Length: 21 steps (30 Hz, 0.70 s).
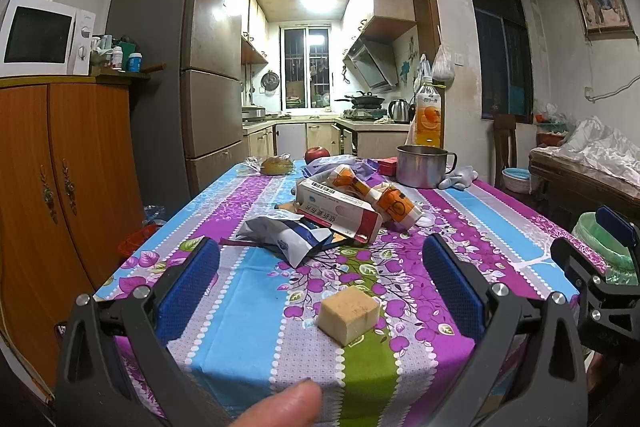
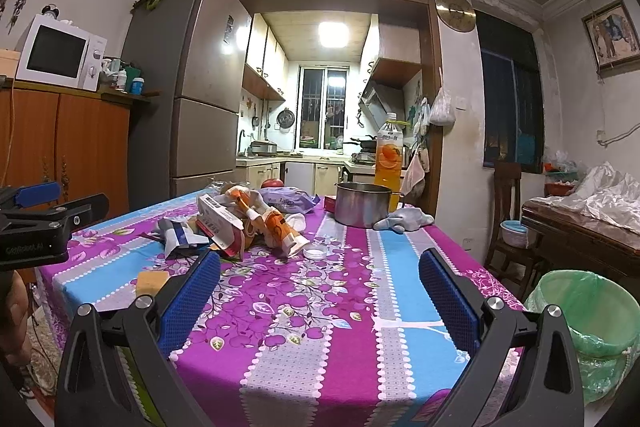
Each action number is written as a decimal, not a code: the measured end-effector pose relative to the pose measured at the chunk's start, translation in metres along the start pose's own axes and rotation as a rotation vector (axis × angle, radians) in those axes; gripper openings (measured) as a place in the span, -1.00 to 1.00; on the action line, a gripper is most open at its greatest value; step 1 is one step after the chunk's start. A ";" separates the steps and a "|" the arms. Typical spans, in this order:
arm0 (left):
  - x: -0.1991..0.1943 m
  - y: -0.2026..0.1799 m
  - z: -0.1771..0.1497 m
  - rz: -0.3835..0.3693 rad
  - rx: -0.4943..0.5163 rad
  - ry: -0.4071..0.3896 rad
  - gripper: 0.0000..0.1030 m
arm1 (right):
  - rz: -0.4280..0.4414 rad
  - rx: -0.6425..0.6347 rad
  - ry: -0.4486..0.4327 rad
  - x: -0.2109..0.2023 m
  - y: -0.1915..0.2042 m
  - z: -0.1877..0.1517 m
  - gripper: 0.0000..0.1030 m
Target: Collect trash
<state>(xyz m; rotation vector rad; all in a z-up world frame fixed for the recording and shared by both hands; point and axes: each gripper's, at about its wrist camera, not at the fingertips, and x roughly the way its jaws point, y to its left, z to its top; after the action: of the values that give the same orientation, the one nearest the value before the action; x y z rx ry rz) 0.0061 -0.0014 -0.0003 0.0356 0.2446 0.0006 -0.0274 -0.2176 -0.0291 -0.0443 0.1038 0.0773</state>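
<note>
Trash (image 1: 320,215) lies in a heap at the middle of the tabletop (image 1: 248,291), nothing collected yet. The left gripper (image 1: 320,279) and right gripper (image 2: 320,291) have fingers wide open and empty. The green-lined bin (image 2: 580,323) waits beside the tabletop.

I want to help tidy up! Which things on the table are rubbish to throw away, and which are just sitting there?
Probably rubbish:
- torn white and blue wrapper
- opened medicine box
- orange and white packets
- bin with green bag, where it goes

Probably just lying about:
- metal mug
- orange juice bottle
- apple
- yellow sponge block
- grey glove
</note>
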 end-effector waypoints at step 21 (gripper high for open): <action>-0.001 0.002 0.000 -0.002 -0.001 0.006 0.90 | 0.010 -0.001 0.013 0.002 0.003 0.002 0.92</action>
<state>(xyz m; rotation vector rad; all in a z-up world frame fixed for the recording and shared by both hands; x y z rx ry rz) 0.0056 0.0011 -0.0005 0.0340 0.2507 -0.0015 -0.0250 -0.2148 -0.0276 -0.0453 0.1174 0.0869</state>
